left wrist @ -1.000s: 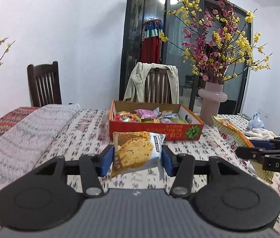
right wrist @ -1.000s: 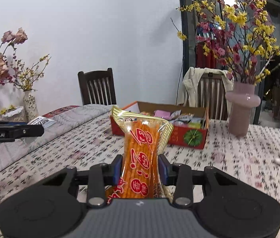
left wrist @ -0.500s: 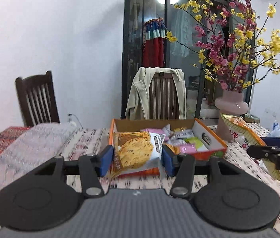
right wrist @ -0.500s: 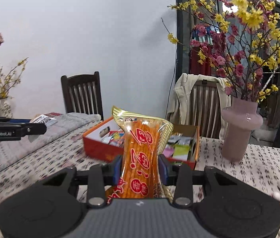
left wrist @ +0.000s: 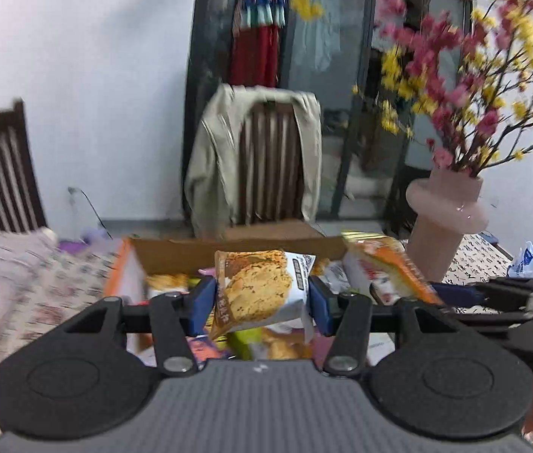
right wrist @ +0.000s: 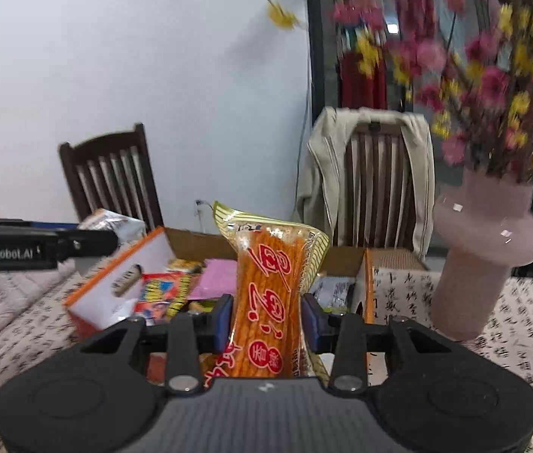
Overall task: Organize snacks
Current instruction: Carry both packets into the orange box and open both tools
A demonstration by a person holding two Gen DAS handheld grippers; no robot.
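Both grippers had closed in on the cardboard box (left wrist: 175, 253) since a second earlier, when it sat way off across the tabletop (right wrist: 492, 339); by now it filled the space right in front of and under the fingers in both views. Left gripper (left wrist: 260, 300) was clamped about halfway on a cookie packet (left wrist: 262, 290), blue pads pressing its two sides, packet tilted a bit and hanging over the open box with the other snacks (left wrist: 266, 343) piled below it. Right gripper (right wrist: 268, 321) was squeezed nearly all the way down on a tall orange stick-snack bag (right wrist: 270, 294), pinching it at the waist so the bag stood upright above the jaws, also over the box. Each gripper pointed forward and somewhat downward at the box, side by side; from the left view you could see the right one's black fingers poking in at the right edge with the orange bag, and from the right view the left one's arm showed at the left edge. Pink vase (right wrist: 489, 264) with blossom branches stood just beside the box on the right, and a chair with a beige jacket (left wrist: 255, 158) sat behind it. Background was pretty blurry.
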